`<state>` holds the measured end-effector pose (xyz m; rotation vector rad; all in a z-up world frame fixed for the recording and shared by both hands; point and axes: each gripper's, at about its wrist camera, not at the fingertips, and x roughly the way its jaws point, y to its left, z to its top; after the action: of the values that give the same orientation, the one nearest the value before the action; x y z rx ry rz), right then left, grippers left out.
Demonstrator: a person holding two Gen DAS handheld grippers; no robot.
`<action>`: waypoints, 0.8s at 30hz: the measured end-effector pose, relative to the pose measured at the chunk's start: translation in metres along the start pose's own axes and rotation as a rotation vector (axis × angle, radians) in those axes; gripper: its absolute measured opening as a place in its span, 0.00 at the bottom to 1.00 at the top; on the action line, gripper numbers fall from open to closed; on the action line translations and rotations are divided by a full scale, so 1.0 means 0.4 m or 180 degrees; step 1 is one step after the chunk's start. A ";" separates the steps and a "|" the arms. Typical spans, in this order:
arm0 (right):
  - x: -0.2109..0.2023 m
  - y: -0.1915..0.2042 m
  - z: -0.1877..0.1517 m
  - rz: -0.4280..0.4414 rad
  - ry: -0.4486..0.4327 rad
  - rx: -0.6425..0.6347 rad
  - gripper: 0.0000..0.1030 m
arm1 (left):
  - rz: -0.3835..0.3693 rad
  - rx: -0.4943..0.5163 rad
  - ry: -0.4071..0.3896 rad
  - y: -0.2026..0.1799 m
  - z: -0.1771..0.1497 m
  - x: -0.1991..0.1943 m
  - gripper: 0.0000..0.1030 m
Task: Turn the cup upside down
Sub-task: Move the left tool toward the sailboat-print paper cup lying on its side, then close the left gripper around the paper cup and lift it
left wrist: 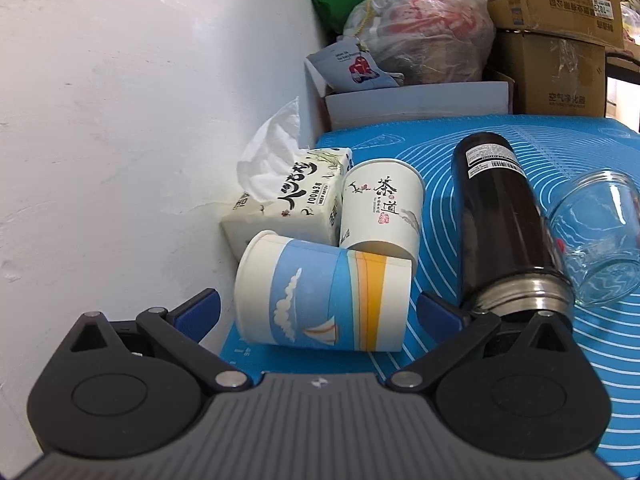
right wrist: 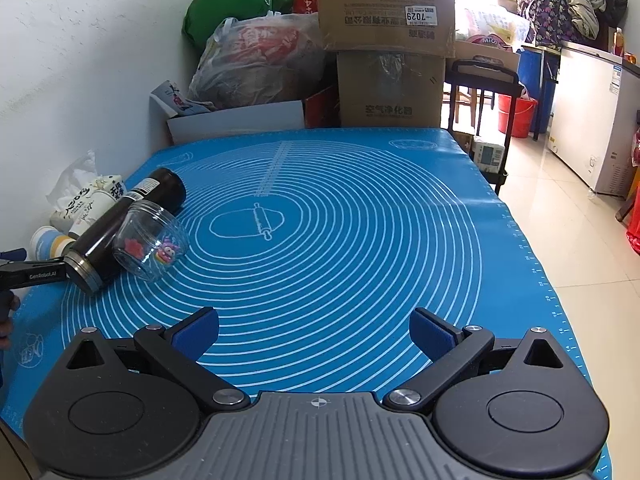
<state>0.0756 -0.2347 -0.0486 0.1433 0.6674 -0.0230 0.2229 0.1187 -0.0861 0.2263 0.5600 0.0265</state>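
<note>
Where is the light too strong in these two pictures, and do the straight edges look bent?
Right wrist view: the window behind the cardboard boxes is blown out white, and the blue mat edges curve from fisheye distortion. Left wrist view: even light, no glare; the wall corner bows, and the sailboat paper cup stays sharp.

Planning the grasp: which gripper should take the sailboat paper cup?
Left. The left gripper is open with the sailboat paper cup, lying on its side, already between its fingers. The right gripper is open over bare blue mat, far from the cup.
</note>
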 end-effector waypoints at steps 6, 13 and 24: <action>0.005 0.001 0.002 0.0006 0.0012 0.0011 1.00 | 0.0021 -0.0053 0.0028 0.023 -0.011 0.006 0.96; 0.000 0.005 0.003 0.0011 -0.0001 -0.0010 1.00 | -0.0022 -0.0025 0.0018 0.027 -0.012 -0.001 0.83; -0.015 0.002 0.004 0.0021 -0.0023 0.0002 1.00 | 0.0027 -0.0066 -0.0129 0.024 -0.004 -0.079 0.83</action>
<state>0.0719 -0.2341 -0.0436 0.1461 0.6596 -0.0173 0.1955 0.1256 -0.0686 0.2085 0.5182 0.0358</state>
